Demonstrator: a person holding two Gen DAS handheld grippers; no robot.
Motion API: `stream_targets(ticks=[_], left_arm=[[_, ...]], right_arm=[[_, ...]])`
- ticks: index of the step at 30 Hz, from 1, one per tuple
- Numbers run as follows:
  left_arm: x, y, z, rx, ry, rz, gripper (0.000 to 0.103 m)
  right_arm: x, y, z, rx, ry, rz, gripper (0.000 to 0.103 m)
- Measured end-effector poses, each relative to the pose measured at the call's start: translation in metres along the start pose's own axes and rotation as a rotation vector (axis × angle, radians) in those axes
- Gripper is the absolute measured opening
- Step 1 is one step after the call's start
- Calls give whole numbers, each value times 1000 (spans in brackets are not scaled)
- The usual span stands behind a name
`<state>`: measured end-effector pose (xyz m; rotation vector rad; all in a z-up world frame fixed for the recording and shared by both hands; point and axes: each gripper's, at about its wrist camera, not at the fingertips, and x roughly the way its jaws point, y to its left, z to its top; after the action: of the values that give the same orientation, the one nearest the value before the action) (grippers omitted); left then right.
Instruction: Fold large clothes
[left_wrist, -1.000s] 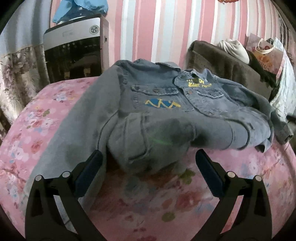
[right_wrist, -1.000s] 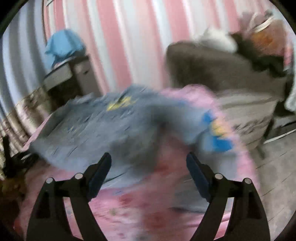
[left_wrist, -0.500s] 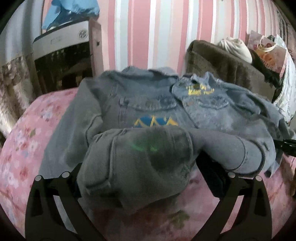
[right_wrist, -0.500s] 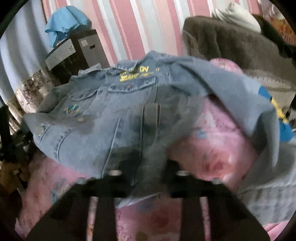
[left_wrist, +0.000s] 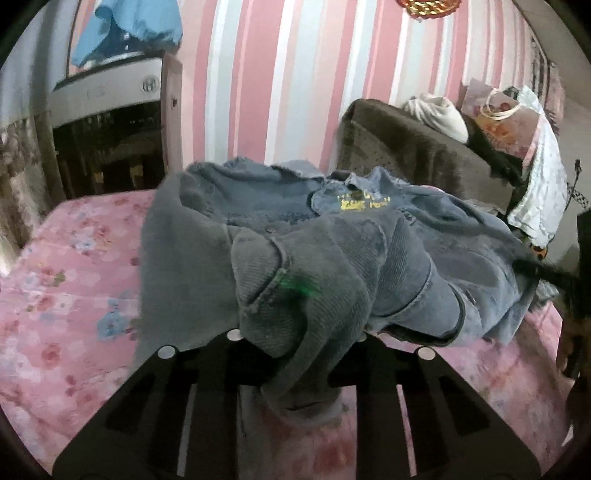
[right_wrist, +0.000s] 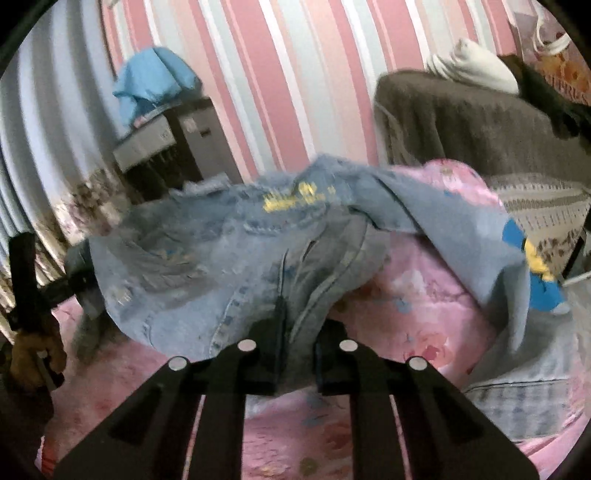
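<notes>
A blue denim jacket (left_wrist: 369, 229) with yellow lettering lies bunched on a pink floral bed (left_wrist: 66, 280). My left gripper (left_wrist: 299, 354) is shut on a grey fold of the jacket's lower hem and holds it raised over the bed. In the right wrist view the denim jacket (right_wrist: 207, 258) shows front side up. My right gripper (right_wrist: 295, 350) is shut on the jacket's front edge near the hem. A sleeve with blue and yellow patches (right_wrist: 532, 266) hangs off to the right.
A dark cabinet (left_wrist: 107, 133) with a blue cloth on top stands at the back left. A brown sofa (left_wrist: 413, 155) with a white bundle and bags stands behind the bed. The striped pink wall (left_wrist: 280, 74) is close behind.
Both grippers went from open to shut on the jacket's lower edge. Both have lifted the hem and pushed it toward the collar, bunching the jacket.
</notes>
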<state>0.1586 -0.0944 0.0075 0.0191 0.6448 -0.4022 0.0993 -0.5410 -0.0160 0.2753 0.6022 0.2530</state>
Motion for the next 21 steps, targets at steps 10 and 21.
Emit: stream_targets(ticks=[10, 21], left_arm=[[-89, 9, 34, 68, 21, -28, 48], [-70, 4, -44, 92, 124, 59, 99]], right_arm=[[-54, -5, 46, 21, -95, 63, 16], [-42, -25, -44, 1, 102, -82, 77]])
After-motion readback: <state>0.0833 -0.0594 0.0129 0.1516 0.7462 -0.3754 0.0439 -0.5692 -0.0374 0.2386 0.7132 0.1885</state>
